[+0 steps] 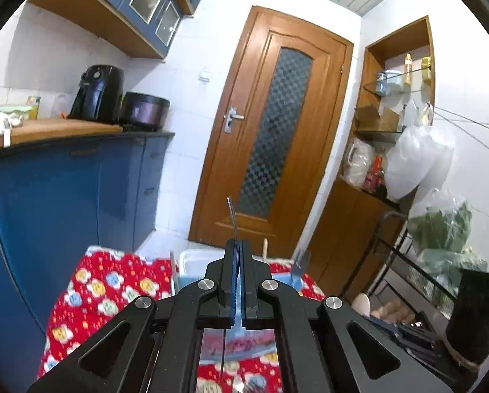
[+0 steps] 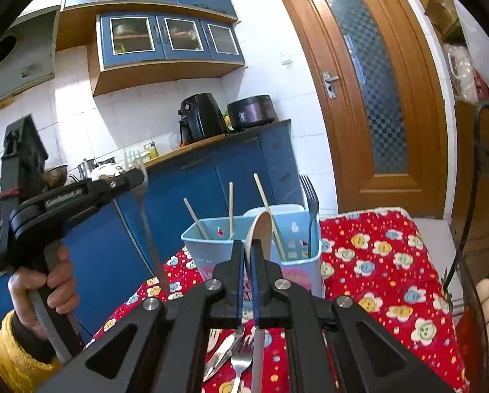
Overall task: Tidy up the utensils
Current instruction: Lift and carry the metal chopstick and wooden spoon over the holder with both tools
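Left hand-held gripper [image 2: 139, 177] (gripped by a yellow-sleeved hand [image 2: 44, 291]) points nearly level, clamping a fork [image 2: 147, 229] hanging downward.

Tabletop cloth [image 2: 391, 255]: red, printed with yellow, blue and white flowers. Utensil caddy [image 2: 211, 249]: pale blue plastic. Cabinets [image 2: 244, 170]: deep blue. Door [image 1: 270, 124]: orange-brown wood, checkered glass. Sleeve [image 2: 11, 357]: yellow.
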Demonstrator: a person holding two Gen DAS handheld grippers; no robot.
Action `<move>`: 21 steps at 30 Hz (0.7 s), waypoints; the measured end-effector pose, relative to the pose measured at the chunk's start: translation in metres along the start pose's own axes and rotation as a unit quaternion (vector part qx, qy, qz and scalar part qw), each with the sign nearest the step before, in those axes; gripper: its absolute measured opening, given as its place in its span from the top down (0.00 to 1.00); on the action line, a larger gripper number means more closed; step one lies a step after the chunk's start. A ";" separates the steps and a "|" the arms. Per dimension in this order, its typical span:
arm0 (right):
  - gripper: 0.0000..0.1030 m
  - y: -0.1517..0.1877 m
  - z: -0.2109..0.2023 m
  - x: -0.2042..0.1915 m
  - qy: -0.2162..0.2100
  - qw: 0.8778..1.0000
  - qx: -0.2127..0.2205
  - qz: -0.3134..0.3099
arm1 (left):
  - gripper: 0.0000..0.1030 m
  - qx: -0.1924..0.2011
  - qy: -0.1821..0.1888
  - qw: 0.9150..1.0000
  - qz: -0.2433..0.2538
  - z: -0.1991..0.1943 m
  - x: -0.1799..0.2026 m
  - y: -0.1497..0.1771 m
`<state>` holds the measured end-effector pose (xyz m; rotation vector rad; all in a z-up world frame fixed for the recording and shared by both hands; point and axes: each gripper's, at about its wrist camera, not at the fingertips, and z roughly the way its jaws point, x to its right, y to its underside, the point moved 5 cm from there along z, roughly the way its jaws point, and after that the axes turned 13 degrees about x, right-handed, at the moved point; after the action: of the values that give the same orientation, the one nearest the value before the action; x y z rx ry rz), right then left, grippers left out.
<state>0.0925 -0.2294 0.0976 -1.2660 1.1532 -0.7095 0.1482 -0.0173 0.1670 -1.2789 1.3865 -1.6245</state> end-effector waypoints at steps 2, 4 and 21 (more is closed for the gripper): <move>0.95 -0.004 0.002 0.000 -0.003 1.000 0.004 -0.002 | 0.99 0.015 -0.006 1.000 0.009 0.006 0.001 -0.008; 0.95 -0.006 0.005 -0.001 -0.005 1.000 0.007 -0.003 | 0.99 0.031 -0.013 0.999 0.019 0.013 0.001 -0.015; 0.95 -0.042 0.045 0.021 0.016 0.998 0.052 -0.030 | 0.99 0.056 -0.036 0.997 0.029 0.067 -0.006 -0.017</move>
<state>0.1484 -0.2422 0.1285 -1.2096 1.0940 -0.8262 0.2154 -0.0305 0.1799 -1.2098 1.2607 -1.5788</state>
